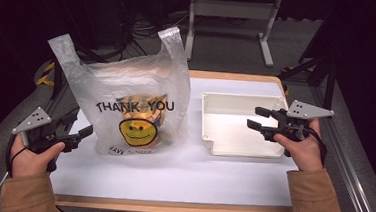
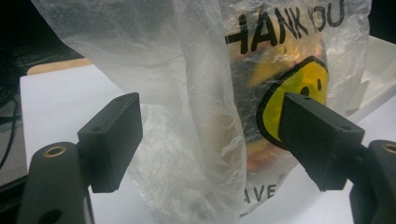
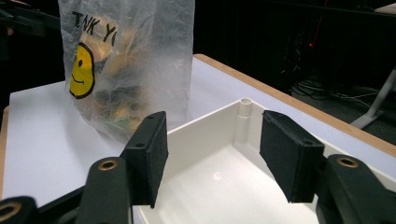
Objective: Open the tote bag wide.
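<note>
A translucent plastic bag [image 1: 127, 91] printed "THANK YOU" with a yellow smiley stands upright on the white table [image 1: 171, 175], handles up, with orange and yellow items inside. My left gripper [image 1: 84, 135] is open at the bag's lower left corner. In the left gripper view the bag [image 2: 205, 93] lies just beyond the spread jaws of the left gripper [image 2: 210, 135], unpinched. My right gripper [image 1: 256, 117] hangs open over the empty white tray [image 1: 238, 148]. The right gripper view shows the right gripper [image 3: 212, 154] above the tray's wall [image 3: 201, 126], with the bag [image 3: 126, 60] farther off.
The tray sits right of the bag, a small gap between them. A white metal stand [image 1: 230, 11] and cables lie on the floor beyond the table. An aluminium rail [image 1: 352, 162] runs along the table's right side. The wooden table edge [image 1: 169, 206] is nearest the person.
</note>
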A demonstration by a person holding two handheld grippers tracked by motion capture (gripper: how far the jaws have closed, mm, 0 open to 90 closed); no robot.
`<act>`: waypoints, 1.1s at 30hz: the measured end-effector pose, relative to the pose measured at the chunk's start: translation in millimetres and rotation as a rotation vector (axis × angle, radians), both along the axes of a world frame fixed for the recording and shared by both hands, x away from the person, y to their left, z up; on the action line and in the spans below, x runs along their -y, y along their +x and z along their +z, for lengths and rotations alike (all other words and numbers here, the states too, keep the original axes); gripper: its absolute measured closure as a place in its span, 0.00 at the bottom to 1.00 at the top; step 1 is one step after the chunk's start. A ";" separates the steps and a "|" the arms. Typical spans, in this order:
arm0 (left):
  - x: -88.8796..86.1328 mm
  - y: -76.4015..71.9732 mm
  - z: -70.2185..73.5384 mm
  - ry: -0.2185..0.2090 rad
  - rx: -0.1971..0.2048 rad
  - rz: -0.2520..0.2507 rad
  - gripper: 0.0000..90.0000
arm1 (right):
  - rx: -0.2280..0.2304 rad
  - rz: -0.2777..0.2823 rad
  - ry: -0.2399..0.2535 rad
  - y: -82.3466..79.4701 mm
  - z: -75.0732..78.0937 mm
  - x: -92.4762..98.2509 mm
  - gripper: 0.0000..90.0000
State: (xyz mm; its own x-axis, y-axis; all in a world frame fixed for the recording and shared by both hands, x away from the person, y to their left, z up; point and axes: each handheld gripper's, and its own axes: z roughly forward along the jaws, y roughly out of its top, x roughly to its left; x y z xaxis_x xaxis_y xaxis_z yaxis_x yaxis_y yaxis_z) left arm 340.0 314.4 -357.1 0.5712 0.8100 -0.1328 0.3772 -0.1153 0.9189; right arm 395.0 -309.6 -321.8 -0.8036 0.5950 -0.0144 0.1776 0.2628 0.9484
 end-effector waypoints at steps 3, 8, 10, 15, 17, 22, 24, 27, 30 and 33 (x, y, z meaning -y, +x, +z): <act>1.4 0.8 1.6 -0.003 -0.005 0.014 0.23 | -0.003 0.005 -0.004 0.1 -0.7 -1.9 0.46; 5.5 0.3 10.7 -0.030 0.017 -0.005 0.20 | -0.005 0.010 -0.005 -0.8 -0.8 -3.7 0.46; 7.5 0.9 12.7 -0.031 0.022 -0.010 0.19 | -0.006 0.010 -0.005 -1.1 -0.8 -4.1 0.46; 10.6 11.2 12.1 -0.069 0.026 0.023 0.17 | -0.006 0.009 -0.014 -2.8 -2.2 -7.1 0.46; 12.6 13.8 12.1 -0.081 0.029 0.020 0.16 | -0.006 0.011 -0.018 -3.0 -2.8 -9.6 0.45; 14.9 18.7 12.8 -0.085 0.048 0.043 0.17 | -0.004 0.016 -0.030 -6.4 -3.2 -14.3 0.45; 14.7 20.4 12.5 -0.086 0.054 0.042 0.21 | 0.002 0.016 -0.030 -7.3 -2.7 -14.6 0.45; 14.8 23.0 11.4 -0.109 0.055 0.035 0.33 | 0.001 0.015 -0.032 -8.9 -3.1 -14.5 0.45; 16.0 25.0 10.1 -0.112 0.053 0.009 0.54 | 0.000 0.015 -0.034 -10.3 -3.8 -14.5 0.45; 17.1 26.1 9.4 -0.114 0.043 -0.011 0.75 | 0.003 0.020 -0.029 -12.0 -3.6 -16.3 0.46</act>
